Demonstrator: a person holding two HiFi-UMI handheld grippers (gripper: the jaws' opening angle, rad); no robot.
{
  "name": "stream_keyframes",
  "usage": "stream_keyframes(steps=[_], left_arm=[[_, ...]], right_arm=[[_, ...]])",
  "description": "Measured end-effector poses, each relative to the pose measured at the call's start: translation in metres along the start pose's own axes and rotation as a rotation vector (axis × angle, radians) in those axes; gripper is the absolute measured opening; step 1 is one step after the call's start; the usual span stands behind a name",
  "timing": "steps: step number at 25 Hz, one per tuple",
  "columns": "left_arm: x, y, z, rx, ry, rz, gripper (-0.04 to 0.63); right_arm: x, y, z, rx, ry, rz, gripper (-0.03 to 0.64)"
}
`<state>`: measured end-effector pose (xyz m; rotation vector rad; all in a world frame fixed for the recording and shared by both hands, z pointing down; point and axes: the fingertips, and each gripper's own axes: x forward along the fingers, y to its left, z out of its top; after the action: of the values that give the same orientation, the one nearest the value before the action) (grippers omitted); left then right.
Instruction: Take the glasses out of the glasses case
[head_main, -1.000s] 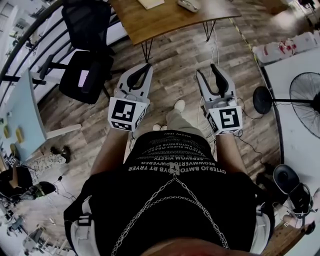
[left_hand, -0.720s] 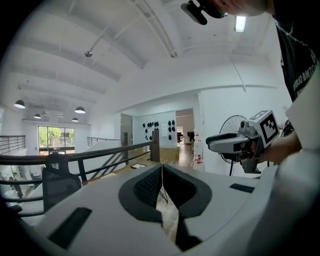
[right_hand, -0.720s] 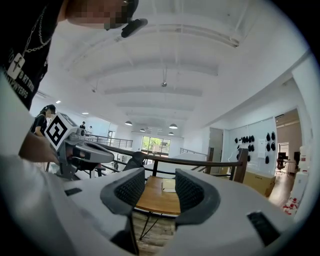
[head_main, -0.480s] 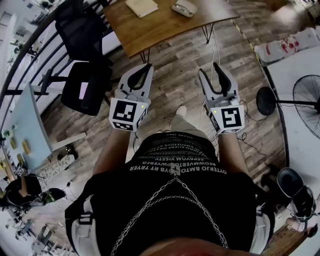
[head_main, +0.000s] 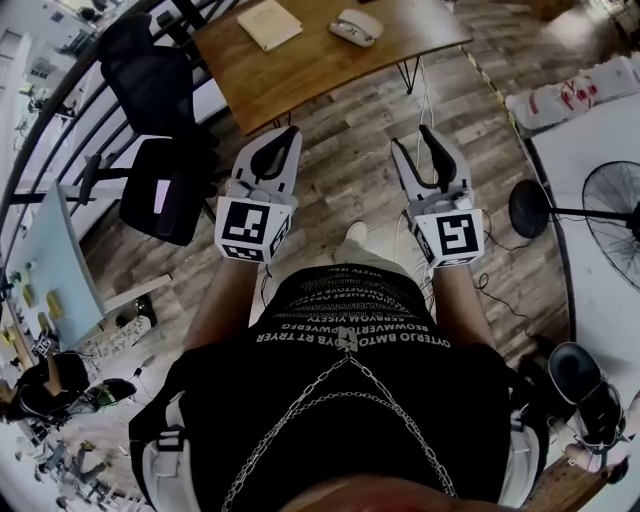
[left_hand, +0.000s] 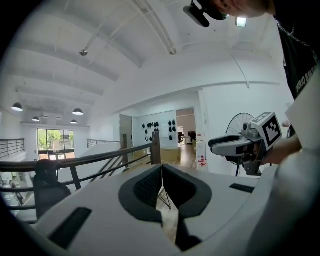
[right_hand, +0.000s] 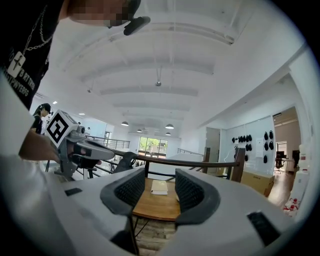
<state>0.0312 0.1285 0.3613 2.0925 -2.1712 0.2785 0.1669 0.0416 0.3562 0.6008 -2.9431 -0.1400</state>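
The pale grey oval glasses case (head_main: 356, 27) is lying toward the far side of the brown wooden surface (head_main: 300, 75) with black hairpin legs. It is sitting to the right of a cream notebook (head_main: 268, 23) and apart from it, with bare wood lying round both and a broad open band running to the near edge. The case is looking rounded and shut, with a darker seam showing along its side. Both claws are hovering over the wood-plank floor (head_main: 350, 180), short of the surface's near edge and well apart from the case. The left claw (head_main: 291, 131) is pressing its ribbed pads (left_hand: 147, 187) together at the tips, gripping nothing. The right claw (head_main: 410, 138) is holding its pads (right_hand: 131, 189) moderately wide and empty, framing the distant notebook. A black office chair (head_main: 160, 185) is standing left of the surface, a floor fan (head_main: 612, 195) far right.
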Motion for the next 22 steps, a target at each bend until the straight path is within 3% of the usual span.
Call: stream_keyframes(steps=[11,22], left_arm=[[0.037,0.0,0.02,0.026,-0.028,0.076,0.029],[0.04,-0.001,-0.003,-0.006,0.02,0.132,0.029]], right_arm=[[0.024,-0.045,0.006,-0.02,-0.052,0.052,0.178],[0.034,-0.053,-0.014,0.005,-0.024,0.103,0.178]])
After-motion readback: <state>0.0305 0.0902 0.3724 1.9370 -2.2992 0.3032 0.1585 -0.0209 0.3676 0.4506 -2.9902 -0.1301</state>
